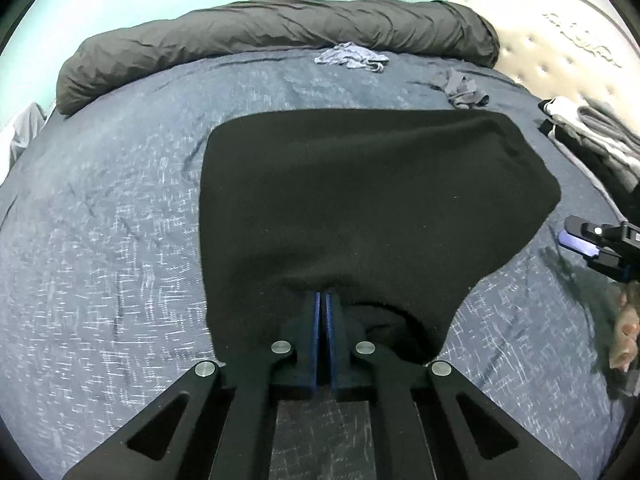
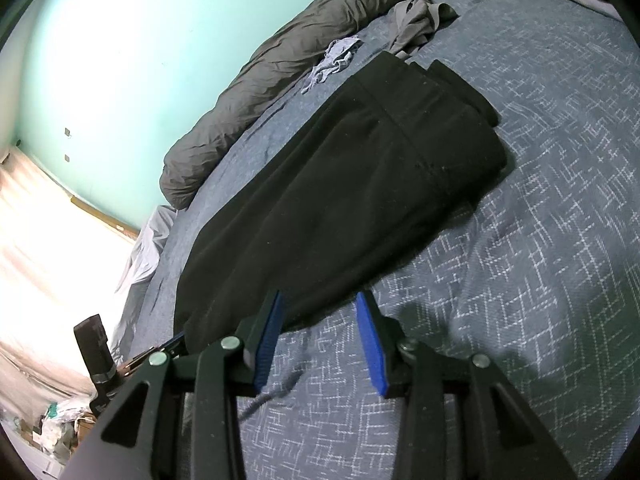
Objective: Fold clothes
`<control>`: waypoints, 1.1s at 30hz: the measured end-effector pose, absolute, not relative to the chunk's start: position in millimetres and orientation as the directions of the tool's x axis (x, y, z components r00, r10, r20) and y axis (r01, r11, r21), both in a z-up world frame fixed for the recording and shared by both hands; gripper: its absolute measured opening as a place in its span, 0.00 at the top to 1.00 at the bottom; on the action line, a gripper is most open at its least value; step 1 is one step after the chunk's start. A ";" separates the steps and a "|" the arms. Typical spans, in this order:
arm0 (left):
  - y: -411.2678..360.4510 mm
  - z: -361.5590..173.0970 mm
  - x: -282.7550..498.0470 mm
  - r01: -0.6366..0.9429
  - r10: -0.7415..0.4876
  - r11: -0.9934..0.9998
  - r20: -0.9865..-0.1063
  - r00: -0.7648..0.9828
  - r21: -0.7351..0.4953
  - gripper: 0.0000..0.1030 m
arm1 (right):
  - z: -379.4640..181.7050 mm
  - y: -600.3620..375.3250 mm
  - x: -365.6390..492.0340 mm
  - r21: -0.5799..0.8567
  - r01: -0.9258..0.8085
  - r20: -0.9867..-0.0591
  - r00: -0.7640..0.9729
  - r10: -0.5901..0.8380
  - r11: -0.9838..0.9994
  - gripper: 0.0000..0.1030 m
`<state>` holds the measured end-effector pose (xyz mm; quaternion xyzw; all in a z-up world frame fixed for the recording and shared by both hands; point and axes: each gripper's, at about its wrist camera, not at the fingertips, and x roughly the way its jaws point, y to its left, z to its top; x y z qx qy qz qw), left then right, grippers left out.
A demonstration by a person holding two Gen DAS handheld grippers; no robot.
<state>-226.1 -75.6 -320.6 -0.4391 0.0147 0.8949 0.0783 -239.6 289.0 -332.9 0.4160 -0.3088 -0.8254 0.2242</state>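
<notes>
A bed with a blue white-flecked woven cover [image 1: 100, 240] is carrying the black fleece garment [image 1: 360, 200], which is lying flat mid-bed, already doubled over. The left gripper [image 1: 322, 300] is pinching its near edge, jaws pressed together. The right gripper [image 2: 320, 312] is hovering beside the hem, jaws spread and empty. Pulling one-handed is likely risking a skewed, bunching fold.

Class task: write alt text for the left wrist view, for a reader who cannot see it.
The left gripper, jaws shut, pinches the near edge of a black garment spread on a blue patterned bedspread. The right gripper enters from the right edge, off the fabric. A rolled grey duvet and two small crumpled garments lie beyond.
</notes>
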 end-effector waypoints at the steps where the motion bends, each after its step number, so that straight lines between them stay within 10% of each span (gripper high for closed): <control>1: -76.9 -318.5 -223.6 -0.155 0.135 -0.987 -0.788 -0.601 -0.051 0.97 | -332.8 288.7 -239.8 0.697 0.113 -0.548 -0.554 -0.627 -0.708 0.62; 33: -153.4 -322.0 -194.6 0.005 0.123 -0.988 -0.789 -0.602 -0.157 0.86 | -322.7 201.6 -206.9 0.585 0.261 -0.637 -0.439 -0.634 -0.768 0.50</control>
